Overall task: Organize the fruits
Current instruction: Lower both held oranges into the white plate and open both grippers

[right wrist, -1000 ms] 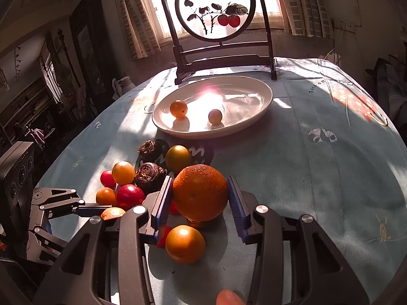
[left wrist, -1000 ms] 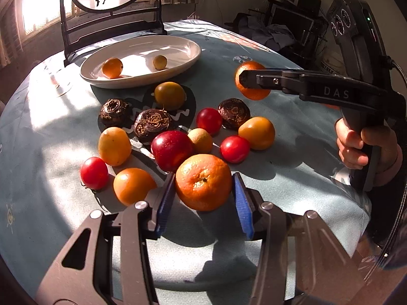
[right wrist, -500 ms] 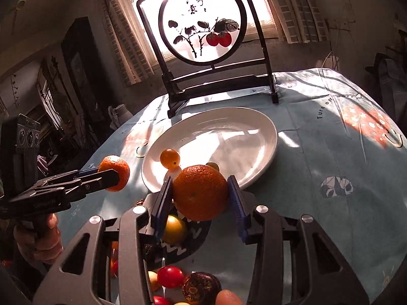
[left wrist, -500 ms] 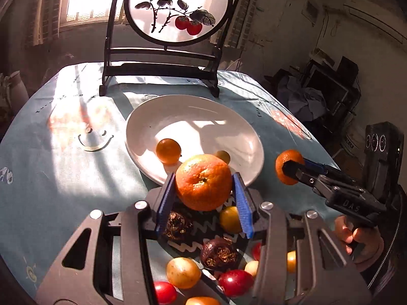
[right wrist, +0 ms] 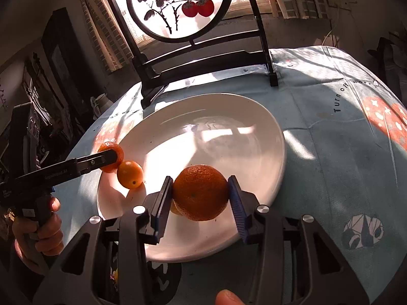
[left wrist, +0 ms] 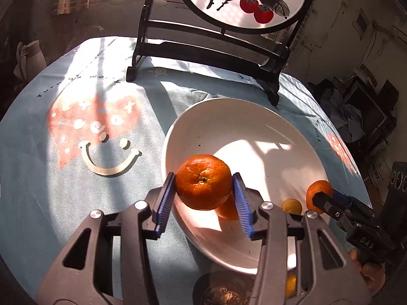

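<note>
My left gripper [left wrist: 203,178] is shut on a large orange [left wrist: 203,181], held over the near left edge of the white plate [left wrist: 254,106]. In its view a small orange fruit [left wrist: 226,211] lies half hidden behind the held one, and a small yellow fruit [left wrist: 291,206] rests on the plate. My right gripper [right wrist: 200,180] is shut on a second large orange [right wrist: 201,197] above the plate [right wrist: 229,99], near its front. The small orange fruit [right wrist: 130,174] sits on the plate's left side. Each gripper shows in the other's view: right gripper [left wrist: 318,198], left gripper [right wrist: 112,156].
A round painted screen on a dark stand [right wrist: 203,63] rises just behind the plate. The printed blue tablecloth [left wrist: 96,137] covers the round table. A dark wrinkled fruit [left wrist: 221,292] lies below the plate's near edge. A hand [right wrist: 43,228] grips the left tool's handle.
Both grippers have carried their oranges forward from over the loose fruit pile to above the plate. The left one has also swung and rolled, so the plate now fills its view.
</note>
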Demonstrator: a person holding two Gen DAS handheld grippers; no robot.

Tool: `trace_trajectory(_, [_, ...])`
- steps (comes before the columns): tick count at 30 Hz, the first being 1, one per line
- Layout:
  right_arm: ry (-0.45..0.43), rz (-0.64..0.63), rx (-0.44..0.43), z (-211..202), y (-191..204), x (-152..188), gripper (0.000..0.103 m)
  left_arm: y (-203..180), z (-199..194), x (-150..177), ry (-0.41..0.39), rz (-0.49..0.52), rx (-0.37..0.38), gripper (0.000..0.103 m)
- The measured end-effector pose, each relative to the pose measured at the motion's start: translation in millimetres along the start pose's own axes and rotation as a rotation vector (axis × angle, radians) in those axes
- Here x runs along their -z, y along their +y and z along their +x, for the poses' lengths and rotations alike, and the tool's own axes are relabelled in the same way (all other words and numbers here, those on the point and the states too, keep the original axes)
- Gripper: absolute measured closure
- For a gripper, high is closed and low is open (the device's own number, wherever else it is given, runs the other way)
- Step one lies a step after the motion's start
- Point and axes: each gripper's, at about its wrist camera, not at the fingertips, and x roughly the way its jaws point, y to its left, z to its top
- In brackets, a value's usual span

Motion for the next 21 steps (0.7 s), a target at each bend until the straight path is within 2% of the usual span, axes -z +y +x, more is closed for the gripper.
trace_trajectory(2, [0.011, -0.002, 0.004, 2.1, 0.3, 0.1, 0.058, -1.2, -1.5, 1.6, -0.010, 0.009, -0.016, 0.052])
trace_trajectory(5, [0.000, 0.003, 0.012, -4.4, 0.1, 0.0, 0.054, -1.7, -16.4, 2.5, -0.050, -0.002, -0.039, 0.031])
trace_trajectory(7, [-0.020, -0.001, 0.009, -15.0, 2.8, 1.7, 0.053, -2.9, -31.9, 2.9, -0.086, 0.003, -0.046, 0.027])
trace_trajectory(11, [-0.067, -0.039, -0.004, -40.2, 18.3, 5.8, 0.052, -2.2, -59.4, 11.4, -0.135, -0.007, -0.074, 0.012])
trace_trajectory(15, [-0.058, -0.085, -0.058, -59.1, 38.1, 18.5, 0.046, -0.2, -80.9, 32.6, -0.139, 0.000, -0.078, 0.007])
trace_trajectory(18, [-0.030, -0.132, -0.097, -71.3, 50.9, 32.1, 0.046, -2.7, -94.6, 52.3, -0.136, 0.055, -0.076, 0.007])
trace_trajectory(21, [-0.010, -0.177, -0.095, -84.0, 58.1, 49.6, 0.046, -2.4, -105.8, 75.2, -0.130, 0.110, -0.088, 0.006])
